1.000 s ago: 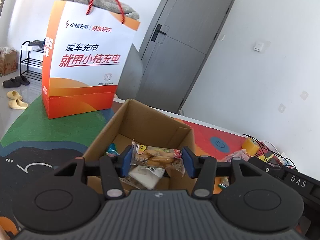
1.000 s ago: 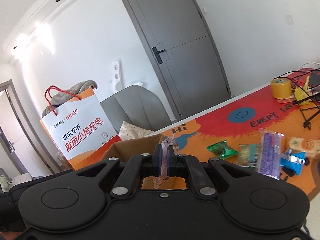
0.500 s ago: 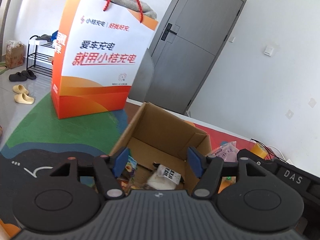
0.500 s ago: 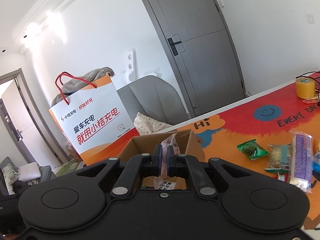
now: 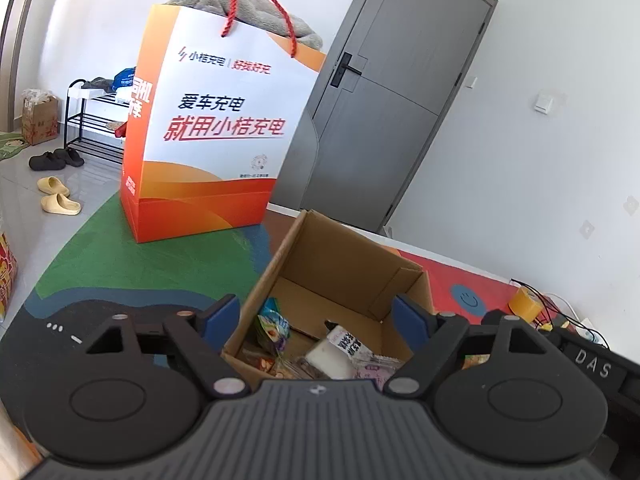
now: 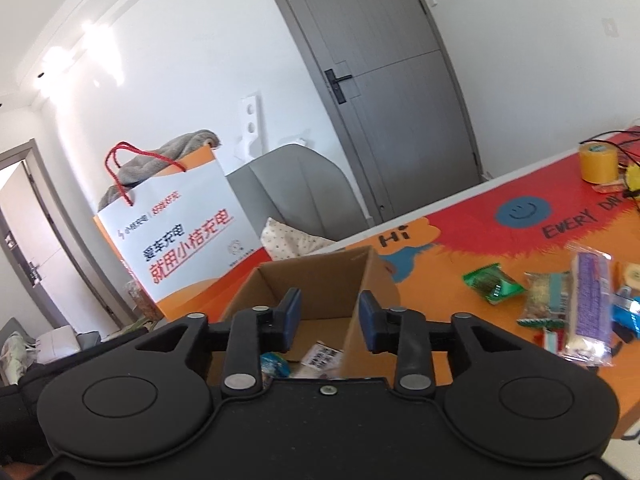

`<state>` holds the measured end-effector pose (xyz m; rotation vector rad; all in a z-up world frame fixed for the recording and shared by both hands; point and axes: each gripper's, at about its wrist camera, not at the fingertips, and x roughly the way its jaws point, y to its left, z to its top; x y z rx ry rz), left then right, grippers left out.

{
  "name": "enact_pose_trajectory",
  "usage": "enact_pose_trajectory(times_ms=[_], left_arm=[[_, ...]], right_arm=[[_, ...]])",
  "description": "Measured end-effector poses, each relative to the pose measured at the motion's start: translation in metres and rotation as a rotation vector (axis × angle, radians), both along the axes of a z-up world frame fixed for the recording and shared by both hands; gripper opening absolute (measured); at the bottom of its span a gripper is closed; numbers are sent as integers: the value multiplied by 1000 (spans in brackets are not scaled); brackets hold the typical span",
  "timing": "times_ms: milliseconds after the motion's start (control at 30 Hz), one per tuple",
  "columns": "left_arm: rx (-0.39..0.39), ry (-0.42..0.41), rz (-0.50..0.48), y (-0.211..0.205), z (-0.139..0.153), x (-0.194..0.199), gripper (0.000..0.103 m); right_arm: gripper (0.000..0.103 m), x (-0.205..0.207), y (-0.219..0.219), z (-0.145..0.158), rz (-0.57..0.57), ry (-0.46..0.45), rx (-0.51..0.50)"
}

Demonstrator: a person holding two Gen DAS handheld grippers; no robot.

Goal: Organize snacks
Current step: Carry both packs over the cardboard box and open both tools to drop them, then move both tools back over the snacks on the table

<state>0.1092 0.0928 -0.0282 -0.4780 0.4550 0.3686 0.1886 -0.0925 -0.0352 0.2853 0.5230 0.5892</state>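
Above the cardboard box (image 5: 348,264), the left gripper (image 5: 318,322) hangs with its jaws opening wide and nothing between the blue pads; the packets seen through the gap lie on the box floor. At least three show there in the left wrist view: a blue-green pouch (image 5: 274,322) at nine o'clock, a white packet with black print (image 5: 340,350) in the middle, and a pale pink one (image 5: 378,362) at four o'clock.

Over the same box, the right gripper (image 6: 330,320) is also opening, empty.

At three o'clock of the box in the right wrist view, loose snacks wait on the bright printed mat (image 6: 460,248): one green packet (image 6: 492,282), one clear biscuit pack (image 6: 546,298), one long purple wafer bar (image 6: 590,304) and one blue wrapper (image 6: 628,312) cut by the edge.

All look light, crinkly and slippery, with brittle contents, I judge. A gentle pinch across the flat middle or a sealed end seam should hold without crushing.
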Motion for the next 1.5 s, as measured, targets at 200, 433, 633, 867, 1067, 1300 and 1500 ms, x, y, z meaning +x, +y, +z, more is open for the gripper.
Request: enact_pose_trajectory(times_ms=[200,433,633,867,1067,1300,1500], left_arm=[[6,23,-30,-17,-3,4,88],[22,38,-60,-42,-5,14,94],[42,45,-94,-69,-6,23,98],[58,51,-145,-96,-6,33,99],[76,57,-192,-118,-6,41,99],[108,71,-243,-142,-7,55,99],[116,80,-281,-159,-11,68,99]], right_arm=[[50,-2,-23,-11,-56,40,-11],[71,-6,-53,-13,-128,42,-22],[86,-7,-79,-15,-175,49,-27],[103,-7,-110,-19,-232,54,-13],[103,-6,-133,-25,-271,69,7],[103,-2,-162,-33,-317,85,38],[103,4,-184,-42,-351,103,59]])
